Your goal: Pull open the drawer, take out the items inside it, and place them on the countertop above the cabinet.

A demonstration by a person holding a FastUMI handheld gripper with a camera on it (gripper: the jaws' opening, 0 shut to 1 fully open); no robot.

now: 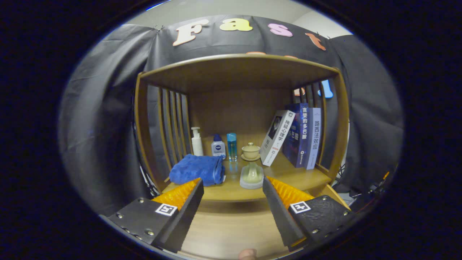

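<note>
My gripper [231,180] is open, with nothing between its fingers. Below and between the fingers lies the bare wooden floor of the pulled-out drawer [231,227]; its right wall [337,196] shows beside the right finger. Just beyond the fingertips runs the front edge of the countertop [231,195]. On it, by the left fingertip, rests a folded blue towel [196,169]. A pale green piece on a light base [252,177] stands just ahead of the right fingertip. A small lidded green cup [251,151] is behind it.
At the back of the shelf stand a white pump bottle [196,141], a small white bottle with a blue cap [218,147] and a clear blue bottle [232,146]. Three books [299,135] lean at the right. Slatted side walls [173,126] and a wooden top [234,72] enclose the shelf.
</note>
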